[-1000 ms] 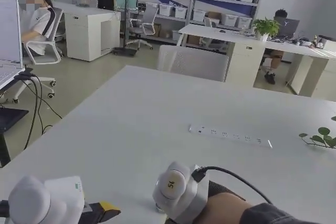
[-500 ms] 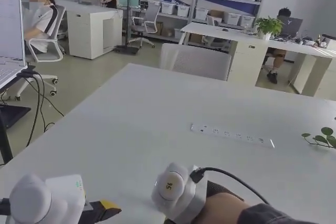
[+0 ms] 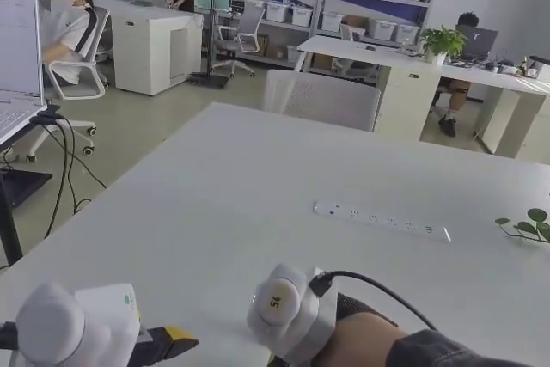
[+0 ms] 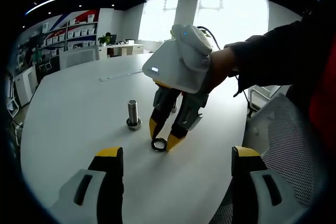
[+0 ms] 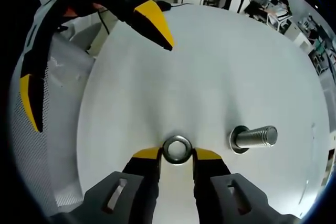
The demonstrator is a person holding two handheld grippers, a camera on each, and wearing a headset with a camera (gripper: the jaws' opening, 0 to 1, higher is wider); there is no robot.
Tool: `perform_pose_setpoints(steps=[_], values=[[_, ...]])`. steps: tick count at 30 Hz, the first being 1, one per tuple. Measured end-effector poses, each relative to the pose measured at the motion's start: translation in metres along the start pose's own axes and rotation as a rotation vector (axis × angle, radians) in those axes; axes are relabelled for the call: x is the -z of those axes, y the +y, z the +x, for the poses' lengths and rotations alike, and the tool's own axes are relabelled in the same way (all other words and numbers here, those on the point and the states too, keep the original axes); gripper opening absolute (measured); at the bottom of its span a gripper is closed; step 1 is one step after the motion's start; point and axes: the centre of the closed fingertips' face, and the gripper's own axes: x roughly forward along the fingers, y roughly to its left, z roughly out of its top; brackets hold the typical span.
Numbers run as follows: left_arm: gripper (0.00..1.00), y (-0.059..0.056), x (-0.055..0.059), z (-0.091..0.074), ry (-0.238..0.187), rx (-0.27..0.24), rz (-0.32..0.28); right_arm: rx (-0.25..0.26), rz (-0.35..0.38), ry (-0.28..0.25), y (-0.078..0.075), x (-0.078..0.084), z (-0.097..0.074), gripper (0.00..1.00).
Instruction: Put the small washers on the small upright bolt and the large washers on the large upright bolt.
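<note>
A power strip (image 3: pixel 378 219) lies toward the far right of the white tabletop (image 3: pixel 215 204), and a leafy sprig (image 3: pixel 526 226) reaches in at the right edge. A grey chair (image 3: pixel 318 100) stands at the far side and a laptop (image 3: pixel 15 40) sits off to the left. Beyond them are desks, shelves of bins and people. In the head view the casings of both claws and a dark sleeve (image 3: pixel 447 351) sit at the near edge and cover the work beneath them.

The gripper views show that work. In the right gripper view the right claw (image 5: pixel 177 157) is narrow, its yellow tips pressed to either side of a washer (image 5: pixel 177 148) lying flat on the tabletop. The upright bolt (image 5: pixel 253 137) stands near the washer but apart from it. It has a wider ring at its foot, and I cannot tell whether that is a washer or the bolt head. The left claw (image 4: pixel 177 153) is spread wide, holds nothing, and points at the washer from the opposite side. The left gripper view also shows the hand (image 4: pixel 220 69) holding the right claw. Something small stands behind that claw, too hidden to name.
</note>
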Motion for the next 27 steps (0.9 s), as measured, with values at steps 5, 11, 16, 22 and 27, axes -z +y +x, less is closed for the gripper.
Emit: perform_pose_setpoints(steps=[5, 11, 16, 22, 27], values=[[0.85, -0.0005, 0.0008, 0.0004, 0.003, 0.003, -0.001, 0.0, 0.005, -0.003, -0.0004, 0.0001, -0.0001, 0.24], [0.84, -0.0007, 0.0001, 0.0, 0.004, 0.003, -0.001, 0.001, 0.012, -0.001, -0.0007, 0.0001, -0.0012, 0.24], [0.84, -0.0009, -0.0003, 0.0005, 0.004, 0.004, 0.001, 0.0, 0.012, 0.01, -0.0004, 0.0032, -0.0022, 0.24], [0.84, -0.0013, -0.0003, 0.0005, 0.006, 0.007, 0.003, 0.001, 0.018, 0.014, -0.0001, 0.0052, -0.0056, 0.23], [0.84, -0.0025, -0.0012, 0.0007, 0.005, 0.011, 0.006, 0.002, 0.021, 0.022, -0.0001, 0.009, -0.0086, 0.23]])
